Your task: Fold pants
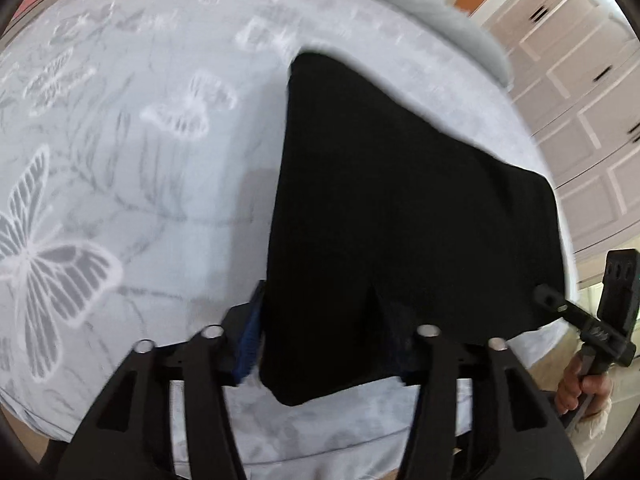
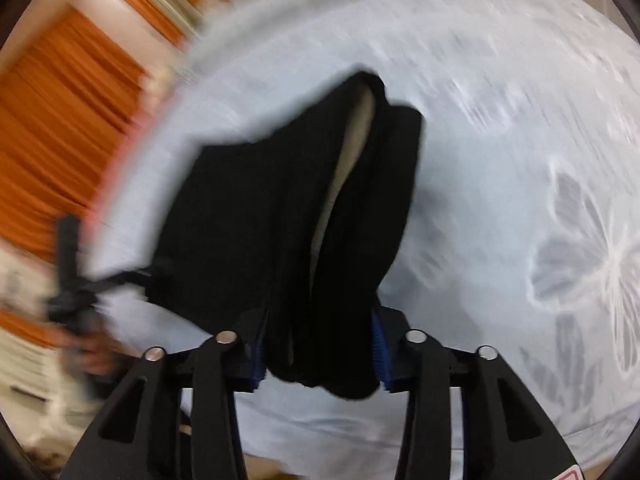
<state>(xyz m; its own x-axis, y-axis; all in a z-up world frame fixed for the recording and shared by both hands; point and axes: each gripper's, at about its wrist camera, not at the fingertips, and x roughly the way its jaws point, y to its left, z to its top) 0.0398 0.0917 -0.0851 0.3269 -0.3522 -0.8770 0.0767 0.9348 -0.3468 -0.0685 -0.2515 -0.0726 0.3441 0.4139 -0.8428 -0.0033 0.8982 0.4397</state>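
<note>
The black pants (image 1: 400, 180) lie folded on the pale bed, their near edge lifted toward me. My left gripper (image 1: 320, 320) is shut on the near left part of that edge; its blue pad (image 1: 249, 336) presses the cloth and the other finger is half hidden by fabric. My right gripper (image 2: 320, 340) is shut on a thick bunch of the pants (image 2: 240, 220), with a pale lining showing in the fold. In the left wrist view the right gripper (image 1: 548, 296) bites the pants' right corner. The right wrist view is blurred; the left gripper (image 2: 148, 276) meets the cloth's left corner.
The bed sheet (image 1: 120, 160) is light blue with white and grey butterflies. A grey pillow (image 1: 460, 28) lies along the far edge. White cabinet doors (image 1: 580, 100) stand beyond the bed on the right. An orange curtain (image 2: 60, 140) hangs at the left. A hand (image 1: 588, 388) holds the right gripper's handle.
</note>
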